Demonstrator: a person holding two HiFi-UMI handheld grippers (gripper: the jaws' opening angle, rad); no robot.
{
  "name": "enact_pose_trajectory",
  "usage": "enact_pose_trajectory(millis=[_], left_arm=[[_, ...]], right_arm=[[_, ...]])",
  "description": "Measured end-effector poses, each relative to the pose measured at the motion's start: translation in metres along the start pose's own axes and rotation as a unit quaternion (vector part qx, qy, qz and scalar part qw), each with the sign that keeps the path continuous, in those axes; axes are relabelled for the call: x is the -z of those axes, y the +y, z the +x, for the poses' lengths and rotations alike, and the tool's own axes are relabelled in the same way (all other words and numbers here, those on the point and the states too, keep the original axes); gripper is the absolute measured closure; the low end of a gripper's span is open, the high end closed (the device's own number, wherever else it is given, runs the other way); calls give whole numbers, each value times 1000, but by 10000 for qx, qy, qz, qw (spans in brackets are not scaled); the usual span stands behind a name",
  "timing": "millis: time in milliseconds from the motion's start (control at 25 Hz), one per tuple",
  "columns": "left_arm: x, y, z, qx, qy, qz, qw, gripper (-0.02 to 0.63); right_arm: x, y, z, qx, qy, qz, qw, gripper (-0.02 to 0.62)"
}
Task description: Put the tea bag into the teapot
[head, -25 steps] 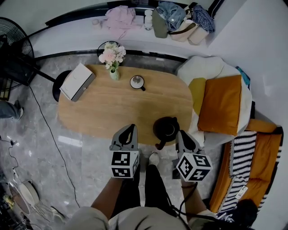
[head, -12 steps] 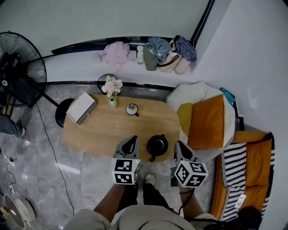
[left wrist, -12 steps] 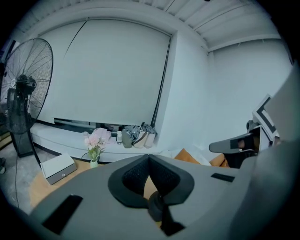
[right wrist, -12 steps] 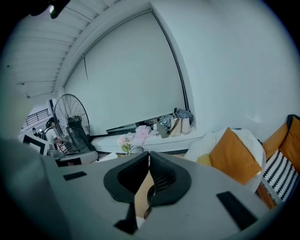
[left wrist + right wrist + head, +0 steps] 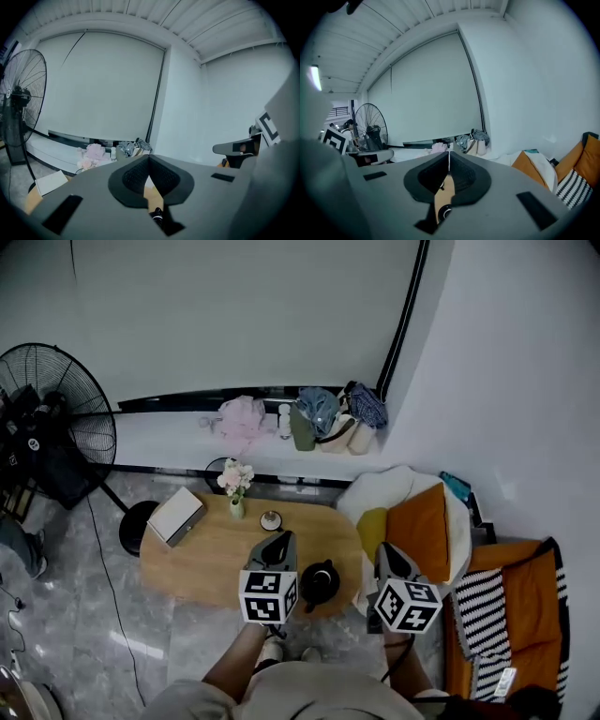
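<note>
A black teapot (image 5: 321, 583) with its lid on stands near the front edge of the oval wooden table (image 5: 216, 559), far below me. I see no tea bag in any view. My left gripper (image 5: 280, 539) hovers just left of the teapot, well above the table. Its jaws meet at the tips with nothing between them (image 5: 149, 158). My right gripper (image 5: 385, 550) hangs off the table's right end, over the white seat. It is shut and empty too (image 5: 449, 153). Both grippers point level towards the far wall.
On the table stand a small dark cup (image 5: 272, 519), a vase of pink flowers (image 5: 234, 486) and a white box (image 5: 176, 515). A floor fan (image 5: 58, 418) stands at left. An orange cushion (image 5: 420, 531) lies on the seat at right, and clothes and bags (image 5: 323, 418) sit on the ledge.
My view has risen and pulled back, so the table and teapot look much smaller. Both grippers stay shut and have lifted with me.
</note>
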State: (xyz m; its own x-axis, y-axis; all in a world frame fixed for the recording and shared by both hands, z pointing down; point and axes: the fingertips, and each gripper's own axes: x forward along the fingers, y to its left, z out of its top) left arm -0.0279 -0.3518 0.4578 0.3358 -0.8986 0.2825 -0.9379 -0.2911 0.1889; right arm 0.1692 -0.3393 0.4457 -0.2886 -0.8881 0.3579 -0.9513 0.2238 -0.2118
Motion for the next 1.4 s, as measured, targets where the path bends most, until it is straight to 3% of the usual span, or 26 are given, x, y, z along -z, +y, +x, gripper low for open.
enact_pose_trajectory(millis=[360,1400], left_arm=[[-28,-6,12,78,-217,231,9995,601],[-20,-10,11,207,-113,366,9990,601]], right_arm=[[-29,-14,-2,167,-275,-21,9995,560],[-20,-20,-10,461,-149,-134,9987,562]])
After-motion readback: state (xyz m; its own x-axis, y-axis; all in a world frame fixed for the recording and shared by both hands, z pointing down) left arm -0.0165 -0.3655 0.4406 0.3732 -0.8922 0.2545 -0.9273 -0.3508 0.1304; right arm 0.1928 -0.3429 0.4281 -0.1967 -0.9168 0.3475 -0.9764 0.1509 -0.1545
